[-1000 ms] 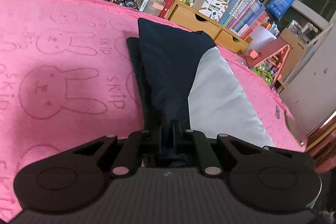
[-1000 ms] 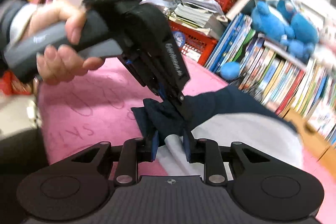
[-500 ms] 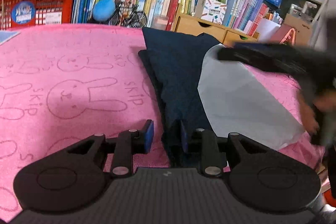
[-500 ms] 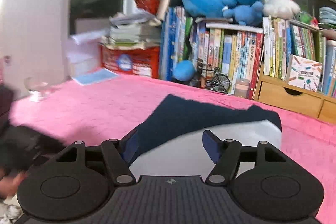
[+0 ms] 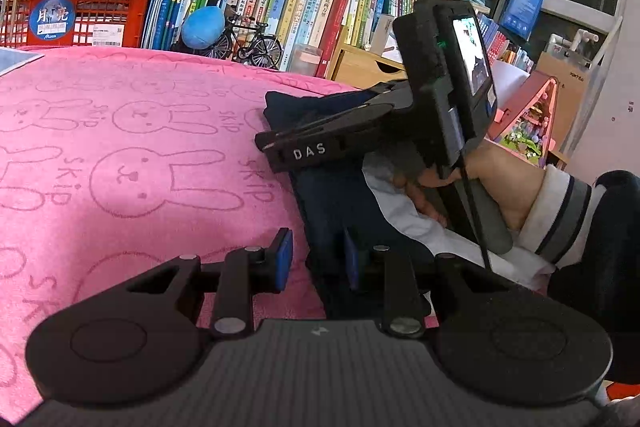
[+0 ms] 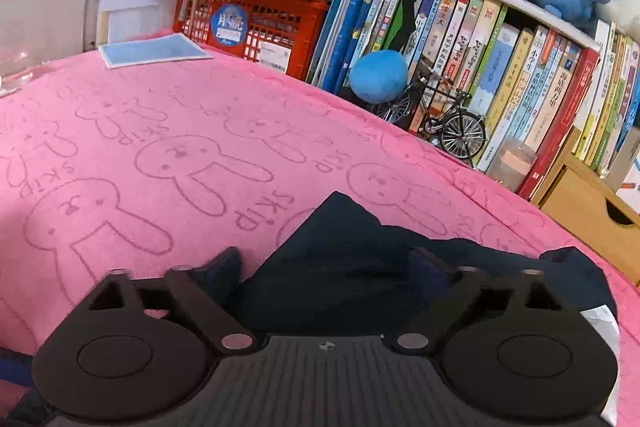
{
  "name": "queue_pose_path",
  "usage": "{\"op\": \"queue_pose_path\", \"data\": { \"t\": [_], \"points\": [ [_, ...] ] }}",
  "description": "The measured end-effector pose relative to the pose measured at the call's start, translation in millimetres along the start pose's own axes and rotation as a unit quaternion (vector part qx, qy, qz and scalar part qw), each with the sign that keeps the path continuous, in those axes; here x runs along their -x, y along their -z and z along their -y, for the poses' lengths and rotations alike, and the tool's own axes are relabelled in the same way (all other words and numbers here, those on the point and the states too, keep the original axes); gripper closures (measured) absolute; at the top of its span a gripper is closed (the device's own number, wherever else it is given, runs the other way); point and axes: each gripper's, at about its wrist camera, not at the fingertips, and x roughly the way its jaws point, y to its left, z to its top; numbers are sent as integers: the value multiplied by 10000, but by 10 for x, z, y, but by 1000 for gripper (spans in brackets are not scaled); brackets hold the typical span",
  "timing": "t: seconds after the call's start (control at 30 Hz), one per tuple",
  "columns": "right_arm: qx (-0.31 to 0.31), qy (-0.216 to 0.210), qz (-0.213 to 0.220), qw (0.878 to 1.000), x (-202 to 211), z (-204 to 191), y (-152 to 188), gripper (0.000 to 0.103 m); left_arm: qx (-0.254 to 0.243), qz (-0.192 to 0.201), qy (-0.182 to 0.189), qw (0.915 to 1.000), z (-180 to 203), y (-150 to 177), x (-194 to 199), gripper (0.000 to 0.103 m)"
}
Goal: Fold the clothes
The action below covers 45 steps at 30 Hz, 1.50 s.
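1. The left hand-held gripper point(image 5: 316, 263) stands part open. Its left pad is over the pink cloth point(image 5: 120, 131) and its right pad is at the near edge of the garment point(image 5: 336, 203), so nothing is clamped.
2. The right hand-held gripper point(image 6: 326, 267) has just been opening and now stands wide, its pads either side of the garment's dark top layer point(image 6: 344, 259) without pressing it. In the left wrist view it hangs over the garment's far half, held by a hand point(image 5: 496, 183).
3. The garment lies on the bench, which the pink cloth covers. It is navy and pale grey, gathered into a long narrow strip running away from the left gripper.
4. Progress, as I judge it: the lengthwise folds look done and both grippers have let go. What seems left is folding the strip across its length, and perhaps squaring it.
5. Hard to tell:
   - The right gripper and hand hide the garment's middle and much of its grey panel.
   - The near end is cut off behind both gripper bodies.
   - How many layers lie underneath cannot be made out.
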Motion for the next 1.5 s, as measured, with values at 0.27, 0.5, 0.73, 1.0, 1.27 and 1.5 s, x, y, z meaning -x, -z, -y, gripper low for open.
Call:
{"op": "queue_pose_path", "data": {
  "t": [0.27,0.5,0.73,1.0,1.27,1.5],
  "points": [
    [-753,193,433,9960,408,195,93,0,-27,15,-20,10000,6,6,7,74],
    [-1236,-660,494,9889,1118,672,565,0,-42,11,46,10000,-11,-1,8,70],
    [-341,-729,371,9961,1522,642,978,0,-96,12,18,10000,23,3,8,70],
    [-1171,-310,459,9916,2058,841,1680,0,-131,10,-16,9999,42,5,8,70],
    [-390,259,645,9968,2214,398,1925,0,-174,8,-56,9998,78,10,-5,70],
    [-803,851,581,9914,2206,542,1957,0,-741,-68,-786,9941,304,27,-49,45]
  ]
}}
